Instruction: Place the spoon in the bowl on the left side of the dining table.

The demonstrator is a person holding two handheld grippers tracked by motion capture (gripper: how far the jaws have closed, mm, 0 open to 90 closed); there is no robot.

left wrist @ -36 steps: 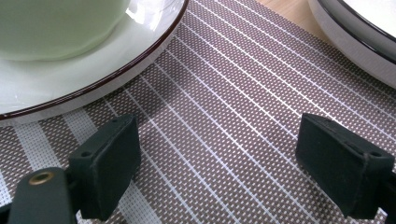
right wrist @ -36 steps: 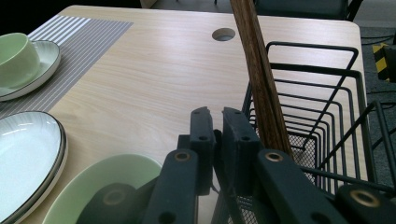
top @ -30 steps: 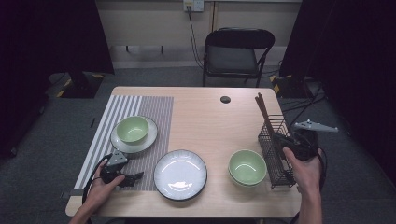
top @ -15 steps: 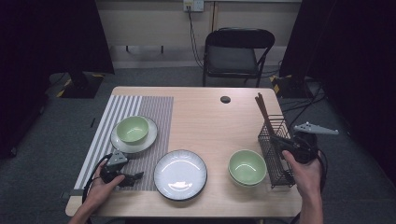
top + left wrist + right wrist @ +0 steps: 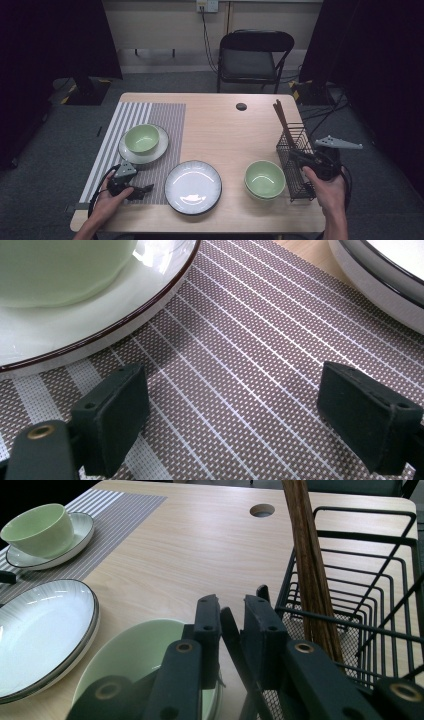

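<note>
Just now the right tongs (image 5: pixel 231 630) have been opening a little; a narrow gap shows between the jaws, which straddle a wire of the black wire basket (image 5: pixel 367 597), pads apparently not pressing it. Brown chopsticks (image 5: pixel 305 555) stand in that basket, beside a green bowl (image 5: pixel 264 178). Left tongs (image 5: pixel 240 425) gape wide and empty over the striped placemat (image 5: pixel 240 340) on the desk (image 5: pixel 215 125).

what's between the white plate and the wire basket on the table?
The lone green bowl sits between the white plate and the wire basket, on bare wood, as the high view shows. Its right rim lies close to the basket; whether they touch is unclear.
</note>
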